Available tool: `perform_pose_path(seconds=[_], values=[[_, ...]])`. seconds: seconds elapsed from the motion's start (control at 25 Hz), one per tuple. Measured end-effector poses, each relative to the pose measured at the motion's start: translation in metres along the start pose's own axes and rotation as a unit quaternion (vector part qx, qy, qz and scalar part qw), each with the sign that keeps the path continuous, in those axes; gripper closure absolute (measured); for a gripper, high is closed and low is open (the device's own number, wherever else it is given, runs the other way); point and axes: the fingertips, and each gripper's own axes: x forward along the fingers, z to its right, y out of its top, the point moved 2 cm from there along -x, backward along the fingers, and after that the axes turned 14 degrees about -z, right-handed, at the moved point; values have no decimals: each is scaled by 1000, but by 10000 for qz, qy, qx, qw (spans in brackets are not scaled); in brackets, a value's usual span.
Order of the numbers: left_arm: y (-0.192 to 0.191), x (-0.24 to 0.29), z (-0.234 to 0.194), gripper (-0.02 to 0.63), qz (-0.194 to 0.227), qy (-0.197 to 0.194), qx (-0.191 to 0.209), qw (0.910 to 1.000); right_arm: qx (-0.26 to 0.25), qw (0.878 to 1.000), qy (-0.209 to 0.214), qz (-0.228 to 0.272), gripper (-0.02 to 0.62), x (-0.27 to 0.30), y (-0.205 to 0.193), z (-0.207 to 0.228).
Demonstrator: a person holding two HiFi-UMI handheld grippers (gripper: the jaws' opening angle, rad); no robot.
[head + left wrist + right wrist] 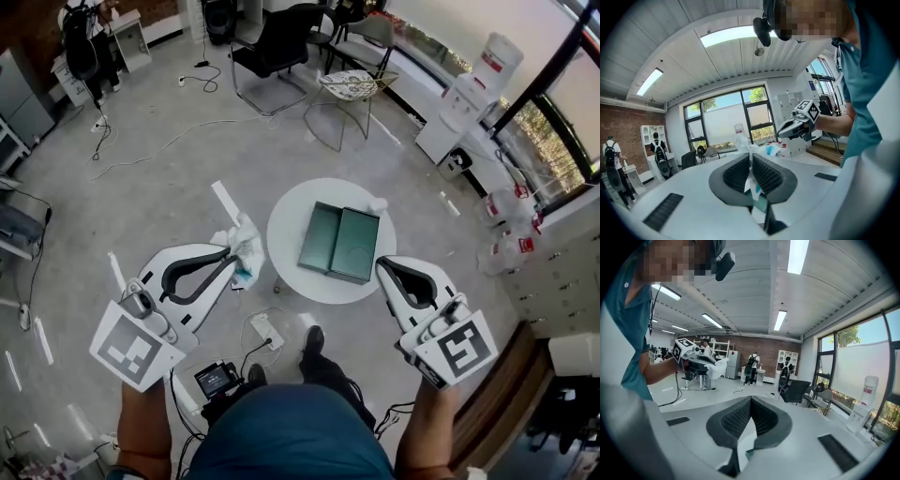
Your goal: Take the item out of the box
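An open dark green box (339, 244) lies on the round white table (291, 220), and its inside looks bare. My left gripper (230, 255) hangs left of the table, shut on a crumpled white plastic-wrapped item (247, 247) with a bluish patch. In the left gripper view the item (746, 143) sticks up from between the closed pads (764, 173). My right gripper (380, 266) hovers at the table's right front edge, shut with nothing in it. Its jaws meet at the tips in the right gripper view (751, 401), where the left gripper (707, 366) and the item (718, 367) show at the left.
A small white scrap (377, 203) lies on the table behind the box. A power strip (267, 330) and cables lie on the floor near my feet. Chairs (352, 89) and a water dispenser (469, 94) stand further back. People (752, 366) stand by the far shelves.
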Motion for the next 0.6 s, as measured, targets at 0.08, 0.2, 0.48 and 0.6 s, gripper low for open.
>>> perform_pose_path(seconds=[0.08, 0.2, 0.48, 0.6], values=[[-10, -27, -2, 569, 68, 50, -8, 10000, -59, 10000, 7, 41, 558, 3, 11, -24], [-16, -48, -1, 569, 82, 100, -22, 9999, -134, 9999, 68, 6, 558, 1, 18, -42], [-26, -63, 7, 569, 76, 155, -75, 9998, -236, 9997, 109, -4, 558, -5, 22, -56], [-29, -65, 8, 569, 69, 174, -67, 9998, -255, 9996, 109, -14, 558, -6, 22, -59]])
